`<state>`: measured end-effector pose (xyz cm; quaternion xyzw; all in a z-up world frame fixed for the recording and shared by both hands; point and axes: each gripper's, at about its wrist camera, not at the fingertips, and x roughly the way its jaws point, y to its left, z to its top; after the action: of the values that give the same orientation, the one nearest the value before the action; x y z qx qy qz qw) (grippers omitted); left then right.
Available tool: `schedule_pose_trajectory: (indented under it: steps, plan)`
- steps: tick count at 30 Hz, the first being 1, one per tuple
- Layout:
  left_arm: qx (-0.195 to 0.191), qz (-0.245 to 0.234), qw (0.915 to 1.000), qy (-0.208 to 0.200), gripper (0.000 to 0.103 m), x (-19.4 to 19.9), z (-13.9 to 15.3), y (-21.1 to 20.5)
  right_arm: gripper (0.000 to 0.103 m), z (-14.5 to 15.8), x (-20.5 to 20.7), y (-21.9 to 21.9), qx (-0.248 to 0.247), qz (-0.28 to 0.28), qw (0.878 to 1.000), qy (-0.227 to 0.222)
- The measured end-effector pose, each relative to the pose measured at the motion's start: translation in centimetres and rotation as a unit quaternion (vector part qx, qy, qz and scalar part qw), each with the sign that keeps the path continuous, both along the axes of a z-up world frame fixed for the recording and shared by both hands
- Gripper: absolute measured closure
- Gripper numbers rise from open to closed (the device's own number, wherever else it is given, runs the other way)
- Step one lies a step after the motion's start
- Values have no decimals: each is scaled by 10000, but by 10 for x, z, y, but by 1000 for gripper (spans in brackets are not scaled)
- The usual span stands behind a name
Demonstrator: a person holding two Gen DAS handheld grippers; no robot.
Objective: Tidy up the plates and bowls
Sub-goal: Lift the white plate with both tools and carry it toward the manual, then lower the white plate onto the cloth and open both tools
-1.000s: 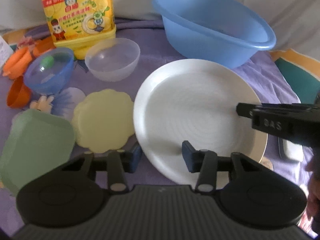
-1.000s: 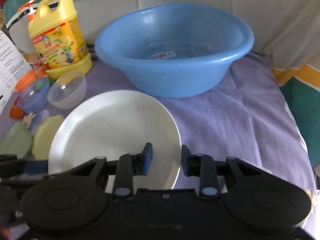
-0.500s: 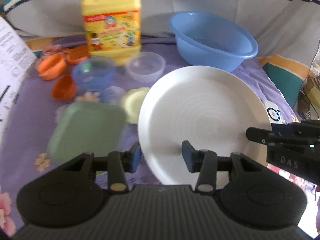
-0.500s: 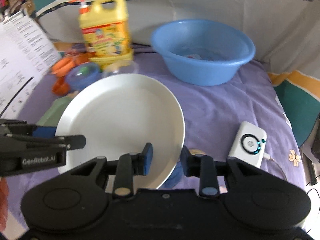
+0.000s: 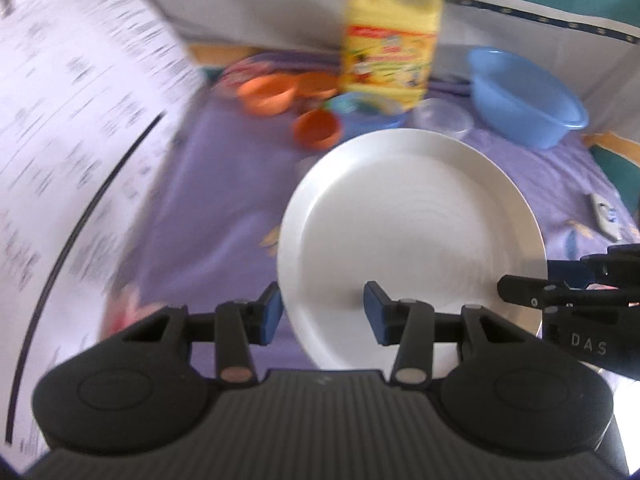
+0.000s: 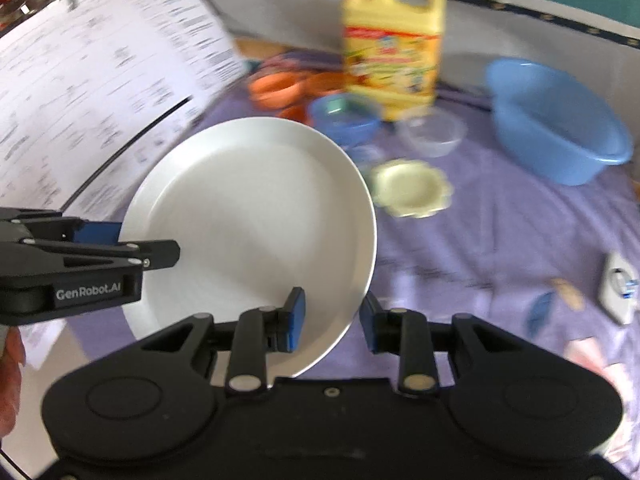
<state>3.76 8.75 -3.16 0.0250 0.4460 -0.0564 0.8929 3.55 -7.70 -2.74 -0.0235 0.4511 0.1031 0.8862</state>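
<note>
A large white plate (image 5: pixel 412 240) is held in the air between both grippers, above the purple cloth. My left gripper (image 5: pixel 322 312) is shut on its left rim. My right gripper (image 6: pixel 332 318) is shut on its right rim; the plate also shows in the right wrist view (image 6: pixel 248 216). On the cloth lie a pale yellow scalloped plate (image 6: pixel 412 192), a clear bowl (image 6: pixel 432 134), a blue bowl (image 6: pixel 344 118) and orange bowls (image 5: pixel 316 130). The views are motion blurred.
A yellow detergent jug (image 6: pixel 394 48) stands at the back. A blue basin (image 6: pixel 556 120) sits at the back right. A printed paper sheet (image 5: pixel 72 140) fills the left. A small white device (image 6: pixel 618 286) lies at the right.
Both grippers have carried the white plate up and to the left, away from the blue basin. The green plate and the yellow plate have dropped out of the left wrist view.
</note>
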Motion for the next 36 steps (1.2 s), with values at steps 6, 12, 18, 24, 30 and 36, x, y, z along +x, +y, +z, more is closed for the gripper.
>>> schedule_pose_trajectory:
  steps: [6, 12, 18, 24, 30, 36]
  plan:
    - [-3, 415, 9990, 183, 59, -20, -17, 65, 73, -13, -3, 77, -27, 445, 9984, 353]
    - [-114, 681, 9966, 448, 59, -22, -40, 104, 73, -32, -4, 120, -155, 682, 9956, 621]
    - [-163, 659, 9954, 682, 58, -17, -62, 110, 73, -52, 4, 131, -270, 627, 9939, 872]
    - [-110, 609, 9948, 813, 58, -5, -77, 105, 72, -64, 13, 123, -311, 556, 9930, 991]
    - [-90, 609, 9950, 783, 40, 0, -82, 102, 62, -72, 18, 122, -299, 584, 9932, 957]
    - [36, 757, 9951, 641, 3, -4, -85, 102, 7, -63, 9, 120, -358, 695, 9956, 516]
